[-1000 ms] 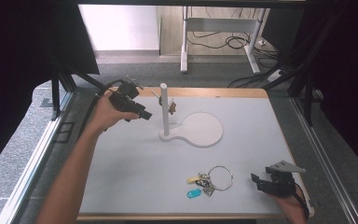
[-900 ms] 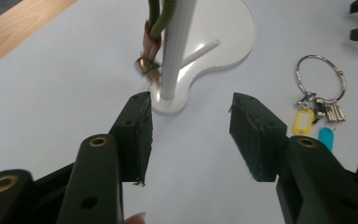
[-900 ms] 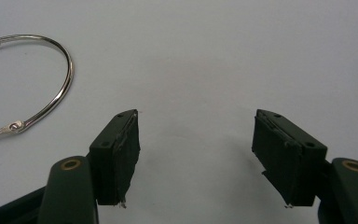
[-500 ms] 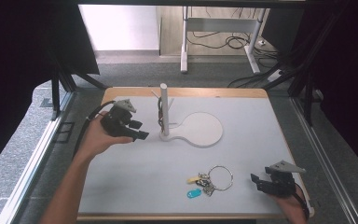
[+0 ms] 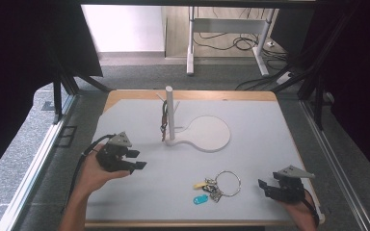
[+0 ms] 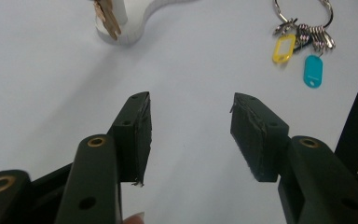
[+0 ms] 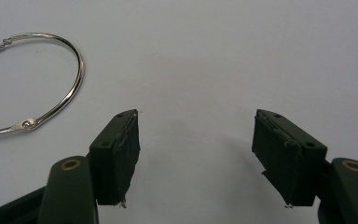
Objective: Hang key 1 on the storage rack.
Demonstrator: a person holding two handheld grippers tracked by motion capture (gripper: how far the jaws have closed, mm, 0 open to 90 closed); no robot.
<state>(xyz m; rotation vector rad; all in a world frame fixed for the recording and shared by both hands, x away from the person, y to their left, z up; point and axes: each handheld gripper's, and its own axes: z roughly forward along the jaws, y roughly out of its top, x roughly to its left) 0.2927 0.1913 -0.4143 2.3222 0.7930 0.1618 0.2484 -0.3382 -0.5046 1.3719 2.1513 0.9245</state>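
Note:
A white stand [image 5: 170,115] with an upright post and a round base [image 5: 207,134] sits mid-table; a brown key [image 5: 164,124] hangs from one of its pegs, also seen as the key [image 6: 105,17] in the left gripper view. A metal key ring [image 5: 227,183] with yellow and teal tags [image 5: 200,198] lies near the front; the ring [image 7: 51,88] shows left of the right jaws. My left gripper [image 5: 137,160] is open, at the table's left side, apart from the stand. My right gripper [image 5: 265,187] is open, right of the ring. Nothing sits between either pair of jaws.
The white tabletop [image 5: 260,130] has a wooden rim at the back. Dark frame legs stand at both sides, and a desk with cables [image 5: 226,41] lies beyond the table on the grey floor.
My left gripper has pulled back from the stand toward the table's front left, leaving the brown key hanging on the post. The right gripper has stayed put.

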